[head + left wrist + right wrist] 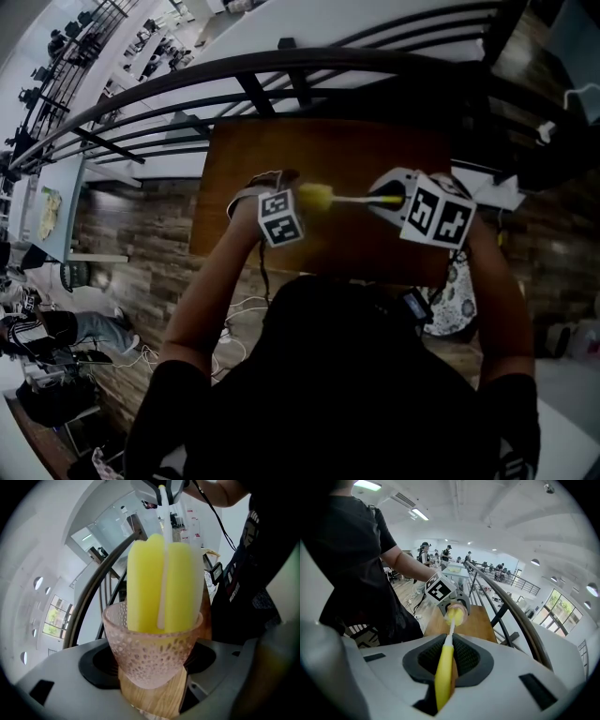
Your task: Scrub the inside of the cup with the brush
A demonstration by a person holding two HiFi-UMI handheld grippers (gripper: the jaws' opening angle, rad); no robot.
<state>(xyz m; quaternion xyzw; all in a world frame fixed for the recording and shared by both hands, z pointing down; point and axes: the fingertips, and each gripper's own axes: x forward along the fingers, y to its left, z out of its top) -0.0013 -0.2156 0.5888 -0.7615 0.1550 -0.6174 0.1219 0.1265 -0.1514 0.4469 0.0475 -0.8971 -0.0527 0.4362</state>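
Head view: the person's dark torso is covering the near edge of the wooden table (375,150), and the cup is sitting almost wholly hidden behind the left gripper (269,190) and its marker cube (281,217). The left gripper view is showing the cup (152,656) plainly: a translucent pink glass with a pebbled wall, held off the table with its mouth facing the right gripper (446,667). The left jaws are closing on its lower part from both sides, open only as wide as the cup. A wood-grained patch is showing just under the cup; whether it is part of the cup or the table beyond cannot be settled. The brush's yellow sponge head (159,590) is standing in the cup mouth, its tip lying inside the glass and blurred by the wall, most of its length projecting out. The right gripper view is showing those jaws nearly together, clamping the brush's yellow handle (444,670); the handle's rear end is disappearing into the dark gap between them, and a thin white stem (451,629) is running forward to the sponge. Count: two grippers, two marker cubes, one cup, one brush, one table. A dark curved railing (281,64) is crossing beyond the table.
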